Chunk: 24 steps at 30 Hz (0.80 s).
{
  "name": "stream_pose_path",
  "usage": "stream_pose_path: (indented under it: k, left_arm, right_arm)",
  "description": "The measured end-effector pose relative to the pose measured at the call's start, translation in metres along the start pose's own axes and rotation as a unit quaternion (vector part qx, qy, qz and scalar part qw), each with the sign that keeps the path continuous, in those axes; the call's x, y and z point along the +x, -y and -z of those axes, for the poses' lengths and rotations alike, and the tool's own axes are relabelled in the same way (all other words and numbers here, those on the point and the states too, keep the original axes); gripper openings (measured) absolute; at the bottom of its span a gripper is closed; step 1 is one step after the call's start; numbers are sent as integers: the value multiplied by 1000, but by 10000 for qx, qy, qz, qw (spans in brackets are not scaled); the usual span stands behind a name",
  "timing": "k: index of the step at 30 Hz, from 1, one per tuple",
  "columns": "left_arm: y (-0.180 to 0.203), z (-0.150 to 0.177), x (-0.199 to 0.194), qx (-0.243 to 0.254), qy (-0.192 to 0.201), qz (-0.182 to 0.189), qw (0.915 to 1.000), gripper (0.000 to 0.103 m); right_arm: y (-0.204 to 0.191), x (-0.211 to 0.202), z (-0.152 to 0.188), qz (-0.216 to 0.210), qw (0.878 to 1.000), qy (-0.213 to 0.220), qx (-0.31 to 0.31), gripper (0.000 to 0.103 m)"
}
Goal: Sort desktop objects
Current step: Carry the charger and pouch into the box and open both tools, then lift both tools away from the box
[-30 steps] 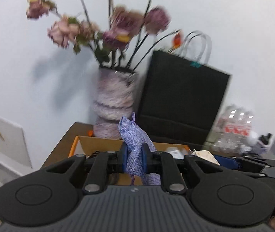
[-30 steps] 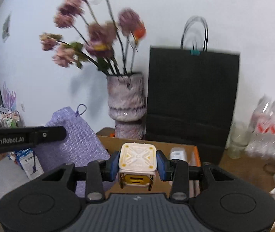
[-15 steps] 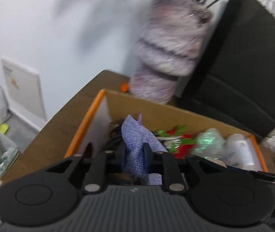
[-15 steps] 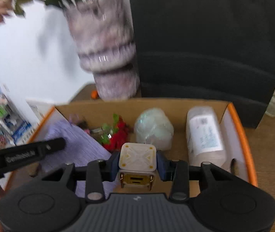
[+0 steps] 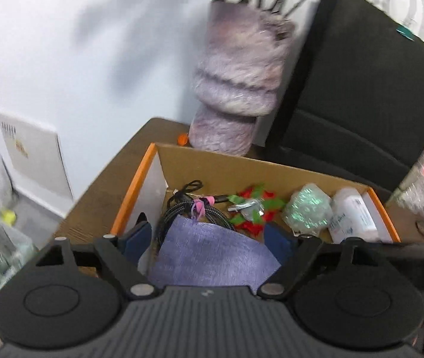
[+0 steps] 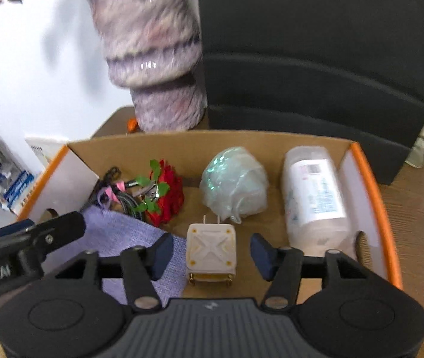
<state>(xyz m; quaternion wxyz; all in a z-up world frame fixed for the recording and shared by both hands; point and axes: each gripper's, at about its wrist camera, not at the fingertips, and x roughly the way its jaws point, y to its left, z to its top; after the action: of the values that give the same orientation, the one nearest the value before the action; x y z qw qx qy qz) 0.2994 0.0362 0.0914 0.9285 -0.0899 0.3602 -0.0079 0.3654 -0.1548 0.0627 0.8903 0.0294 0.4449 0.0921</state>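
A cardboard box [image 6: 200, 146] with orange-edged side flaps was seen from above on a brown wooden desk [image 6: 414, 197], and every position below is given relative to this box.

The left gripper [image 5: 209, 240] was held over the box's near left part with its fingers spread wide and nothing pinched between them. A purple woven pouch [image 5: 212, 253] lay inside the box at the near left, below and between the blue finger pads [image 5: 136, 238]; whether the pads touched it could not be told. In the right wrist view the same pouch [image 6: 122, 235] was seen spread flat on the box floor.

The right gripper [image 6: 210, 252] was held over the near middle of the box, likewise released, with a clear gap on each side of a white square charger plug [image 6: 212, 252]. The plug rested on the box floor with its two metal prongs pointed toward the far wall.

Further inside the box, a coiled dark cable [image 5: 188, 208] tied with a pink band was seen at the far left. Just right of it lay a red artificial flower [image 6: 165, 194] with green leaves. A crumpled bundle of shiny clear film [image 6: 234, 185] sat at the far middle. A white cylindrical bottle [image 6: 313, 197] lay on its side along the right wall.

Behind the box's far wall stood a mottled purple vase [image 6: 155, 59], with a black paper bag [image 6: 316, 59] beside it to the right.
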Motion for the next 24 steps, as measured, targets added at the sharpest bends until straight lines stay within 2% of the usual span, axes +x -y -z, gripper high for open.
stream_pose_path:
  k: [2, 8, 12, 19, 24]
  left_arm:
    - [2, 4, -13, 61, 96, 6, 9999, 99]
    - [6, 21, -55, 267, 337, -250, 9988, 103]
    - [10, 41, -83, 514, 478, -191, 9974, 103]
    - [11, 83, -123, 636, 795, -101, 9948, 103]
    - [10, 116, -145, 910, 1015, -135, 9906, 103]
  right_arm:
    - [2, -16, 3, -30, 9999, 110, -1, 62]
    - [-1, -69, 27, -99, 9973, 683, -233, 72]
    - [-3, -101, 49, -86, 9942, 1039, -275, 75]
    - [-3, -142, 101, -180, 9896, 1399, -282, 76]
    - [-8, -161, 151, -4, 9849, 1672, -439, 78]
